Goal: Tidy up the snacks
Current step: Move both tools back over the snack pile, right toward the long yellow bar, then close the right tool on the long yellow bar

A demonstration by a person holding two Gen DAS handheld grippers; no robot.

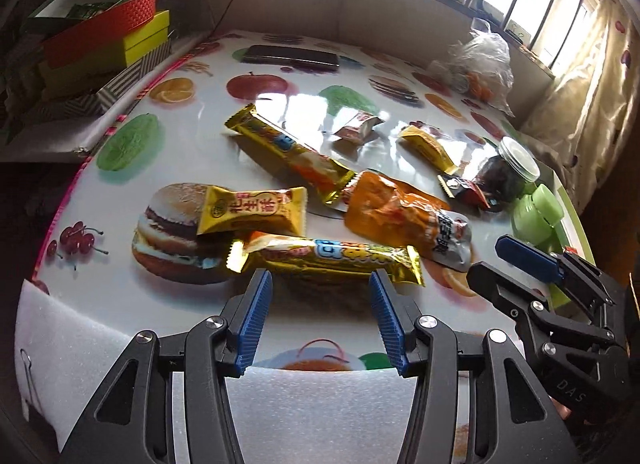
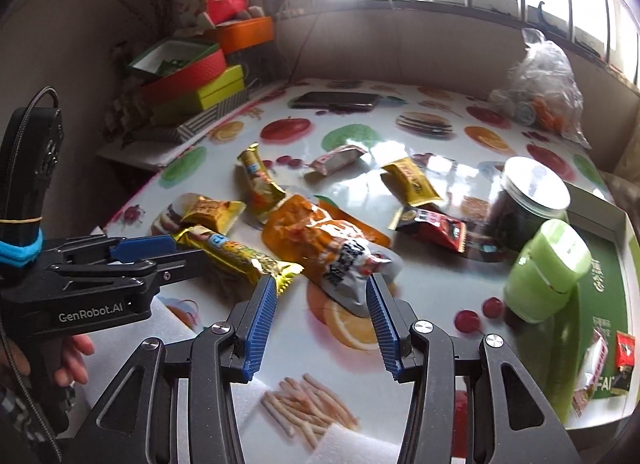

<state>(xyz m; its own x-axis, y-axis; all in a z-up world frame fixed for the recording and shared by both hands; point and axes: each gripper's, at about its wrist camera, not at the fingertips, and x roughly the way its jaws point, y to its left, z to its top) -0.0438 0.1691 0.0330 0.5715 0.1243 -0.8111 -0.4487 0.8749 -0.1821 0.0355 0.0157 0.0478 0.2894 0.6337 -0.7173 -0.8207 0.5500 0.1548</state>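
Several wrapped snacks lie loose on the counter (image 1: 192, 151), whose glossy cover is printed with fruit and burgers. Nearest the left gripper (image 1: 320, 284) is a long gold bar (image 1: 332, 258) with blue lettering, lying crosswise just beyond its blue ribbed fingers (image 1: 256, 320), which stand apart with nothing between them. Behind it sits a yellow pillow pack (image 1: 248, 207) with red characters, and a second gold bar (image 1: 288, 151) slants away toward a crumpled orange pouch (image 1: 392, 211) with a silver end. The right gripper (image 2: 322, 288) has its fingers (image 2: 382, 320) parted too, gripping nothing, with the pouch's silver end just at their tips. Farther back lie a small yellow pack (image 2: 412, 179), a red-and-black pack (image 2: 436, 227) and a pale pink pack (image 2: 336, 157). A clear jar (image 2: 524, 199) with dark contents and a green bottle (image 2: 548, 268) stand at the right, beside a green tray (image 2: 608, 284) holding a few packets.
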